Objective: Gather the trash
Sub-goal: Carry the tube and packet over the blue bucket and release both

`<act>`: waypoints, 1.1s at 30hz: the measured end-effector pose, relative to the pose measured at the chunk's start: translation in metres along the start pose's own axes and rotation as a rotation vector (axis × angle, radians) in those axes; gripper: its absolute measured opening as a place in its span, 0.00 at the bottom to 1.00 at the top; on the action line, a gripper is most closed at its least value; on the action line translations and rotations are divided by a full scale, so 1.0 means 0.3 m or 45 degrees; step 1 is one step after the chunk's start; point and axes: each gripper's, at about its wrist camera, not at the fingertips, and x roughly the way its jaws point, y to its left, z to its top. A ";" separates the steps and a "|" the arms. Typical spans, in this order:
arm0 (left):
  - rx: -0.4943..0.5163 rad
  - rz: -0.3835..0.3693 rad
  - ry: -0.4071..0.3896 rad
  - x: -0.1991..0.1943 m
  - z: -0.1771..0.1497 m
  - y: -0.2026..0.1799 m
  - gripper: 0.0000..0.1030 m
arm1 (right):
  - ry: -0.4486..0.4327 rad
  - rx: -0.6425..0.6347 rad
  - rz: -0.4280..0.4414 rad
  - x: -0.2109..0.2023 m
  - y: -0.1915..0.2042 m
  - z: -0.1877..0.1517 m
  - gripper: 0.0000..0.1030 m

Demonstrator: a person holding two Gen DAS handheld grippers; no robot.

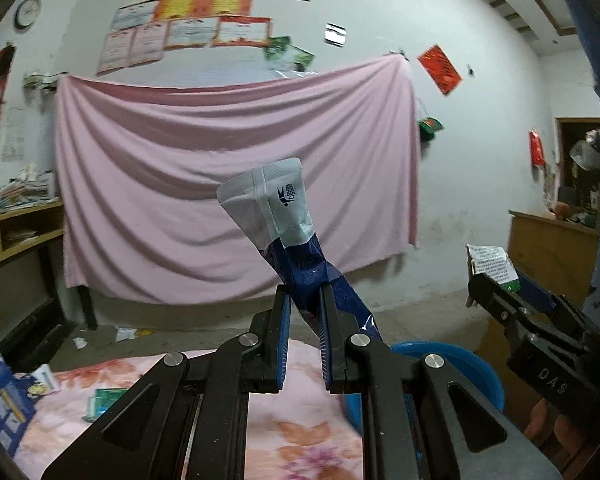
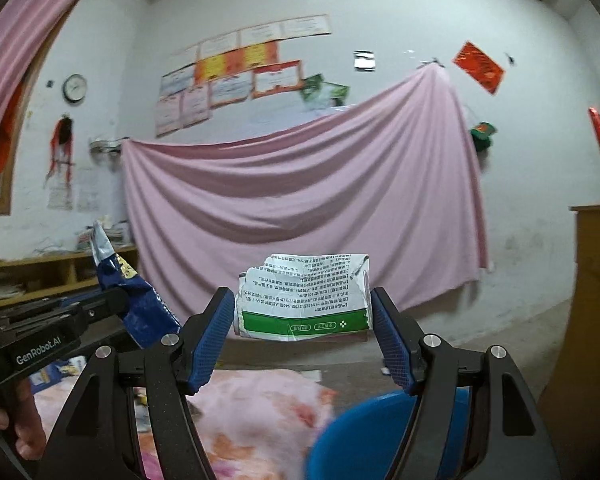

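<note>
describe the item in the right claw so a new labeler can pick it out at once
Find the big pink sheet hung across the back wall. In front of it, the right claw grips a crumpled white paper pack with black print and a green band. The wrapper in the left claw is dark blue with a silver-white end, so green band means right.

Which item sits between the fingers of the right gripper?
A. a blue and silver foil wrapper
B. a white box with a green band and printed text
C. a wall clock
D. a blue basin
B: in the right wrist view the white box with a green band sits between the fingers of the right gripper.
</note>
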 end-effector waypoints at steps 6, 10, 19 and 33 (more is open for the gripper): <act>0.007 -0.102 0.147 0.116 -0.021 -0.150 0.10 | 0.080 0.046 -0.099 -0.040 -0.129 -0.041 0.66; 0.025 -0.137 0.227 0.178 -0.035 -0.218 0.10 | 0.150 0.099 -0.154 -0.060 -0.209 -0.068 0.66; 0.039 -0.164 0.389 0.271 -0.079 -0.277 0.11 | 0.300 0.223 -0.208 -0.025 -0.330 -0.109 0.67; -0.027 -0.151 0.591 0.362 -0.157 -0.272 0.18 | 0.481 0.330 -0.232 0.028 -0.402 -0.171 0.69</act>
